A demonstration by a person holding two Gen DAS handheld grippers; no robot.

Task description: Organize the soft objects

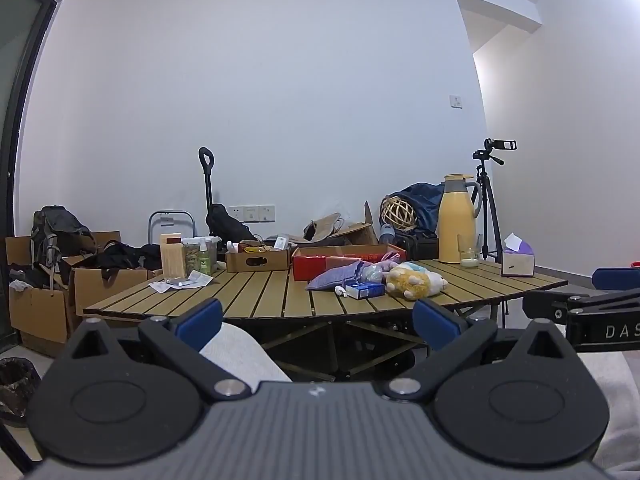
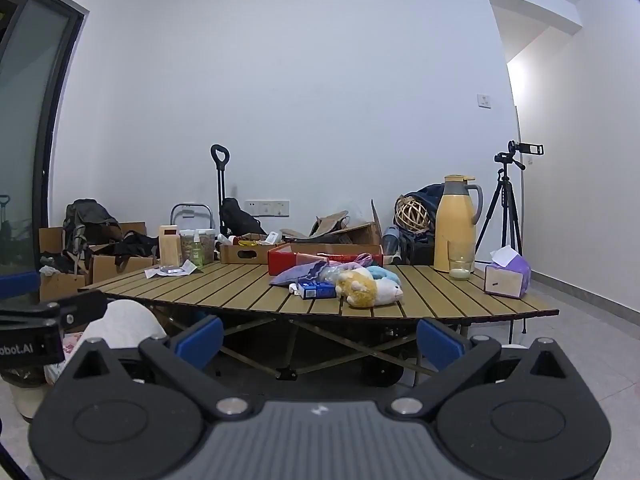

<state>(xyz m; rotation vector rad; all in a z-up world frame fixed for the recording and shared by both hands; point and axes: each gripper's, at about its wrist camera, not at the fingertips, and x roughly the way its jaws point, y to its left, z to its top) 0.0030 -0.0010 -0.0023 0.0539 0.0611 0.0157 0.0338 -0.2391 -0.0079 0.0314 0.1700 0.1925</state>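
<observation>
Both sets of jaws stood spread wide with nothing between them: the left gripper [image 1: 318, 320] and the right gripper [image 2: 320, 338] hung short of the slatted worktop [image 2: 240, 288], touching nothing. On it, near the front edge, lay a yellow plush toy [image 2: 360, 290] beside a blue box [image 2: 318, 290] and a purple pouch [image 2: 296, 274], with a red tray [image 2: 280, 262] just behind.

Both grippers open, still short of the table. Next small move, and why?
Probably bring the right hand-held gripper forward over the table edge toward the yellow plush toy. Both sets of jaws stand wide and empty, and that toy lies nearest the front edge.
</observation>
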